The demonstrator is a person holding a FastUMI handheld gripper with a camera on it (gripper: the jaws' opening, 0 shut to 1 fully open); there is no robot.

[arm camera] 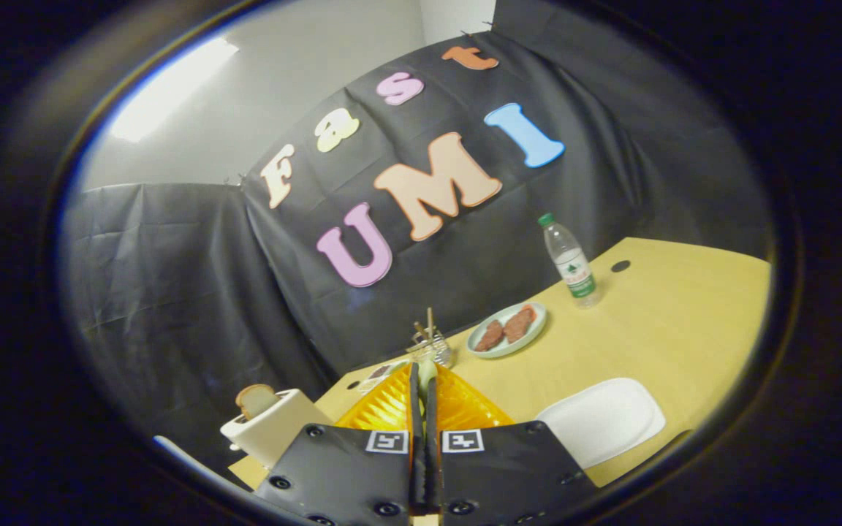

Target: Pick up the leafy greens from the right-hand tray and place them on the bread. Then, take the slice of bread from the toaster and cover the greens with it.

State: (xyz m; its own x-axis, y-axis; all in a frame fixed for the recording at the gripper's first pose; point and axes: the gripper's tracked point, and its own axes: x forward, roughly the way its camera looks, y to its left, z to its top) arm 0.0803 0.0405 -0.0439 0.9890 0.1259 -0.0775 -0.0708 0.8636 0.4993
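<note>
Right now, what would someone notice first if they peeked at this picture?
The claw stands out, its fingers nearly closed over an orange tray. Left of it, a toaster holds bread. Beyond, a plate with meat patties sits beside a water bottle, with a white tray nearer.

Fisheye rides the tool (422,380) — looking forward, tilted, across the table (684,314) toward the booth wall.

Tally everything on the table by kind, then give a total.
Toaster with bread slice: 1
Orange tray: 1
White plate: 1
Green plate of meat patties: 1
Water bottle: 1
Small glass holder: 1
Total: 6
</note>
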